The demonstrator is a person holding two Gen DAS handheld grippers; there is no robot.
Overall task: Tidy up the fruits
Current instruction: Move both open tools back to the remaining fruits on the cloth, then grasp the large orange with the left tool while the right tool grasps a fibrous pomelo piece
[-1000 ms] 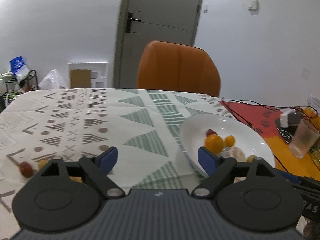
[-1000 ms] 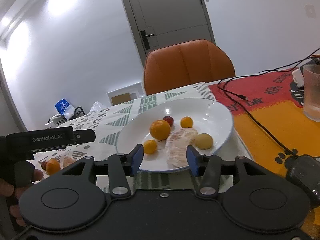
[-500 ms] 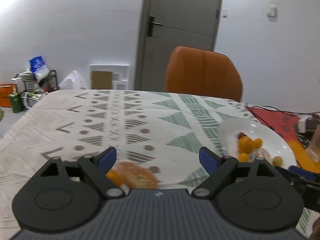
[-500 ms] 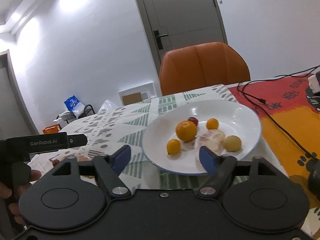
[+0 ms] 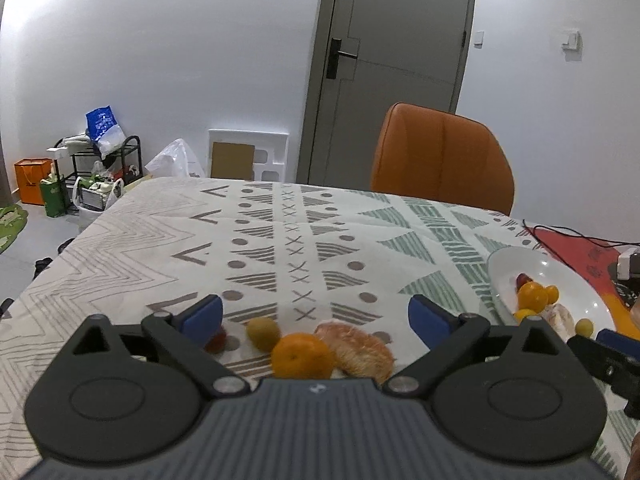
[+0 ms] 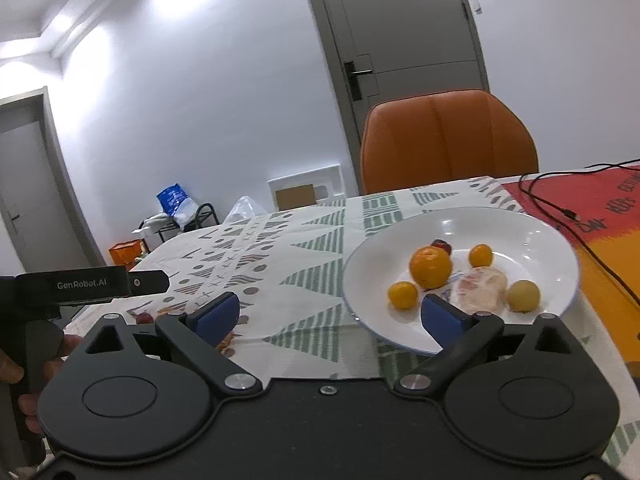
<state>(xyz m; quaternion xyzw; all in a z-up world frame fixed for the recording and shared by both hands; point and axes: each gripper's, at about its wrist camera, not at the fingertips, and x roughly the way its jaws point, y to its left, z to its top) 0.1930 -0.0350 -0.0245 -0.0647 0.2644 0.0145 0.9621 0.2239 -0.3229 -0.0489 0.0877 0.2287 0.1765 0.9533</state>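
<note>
In the left wrist view my left gripper (image 5: 316,318) is open over loose fruit on the patterned tablecloth: an orange (image 5: 302,356), a peeled citrus piece (image 5: 356,350), a small yellow-green fruit (image 5: 263,333) and a red fruit (image 5: 216,340) partly hidden behind the left finger. The white plate (image 5: 508,268) lies to the right. In the right wrist view my right gripper (image 6: 330,314) is open with nothing between its fingers, just in front of the white plate (image 6: 400,248), which holds an orange (image 6: 430,267), a peeled citrus piece (image 6: 482,290), several small yellow fruits and a red one (image 6: 441,245).
An orange chair (image 6: 448,140) stands behind the table's far edge. A red and orange mat (image 6: 600,216) with a black cable (image 6: 552,204) lies right of the plate. A hand (image 6: 20,364) holds the left gripper's handle at the left.
My left gripper swung left from the plate to the loose fruit, which now lies between its fingers. My right gripper opened wider and drew back a little from the plate.
</note>
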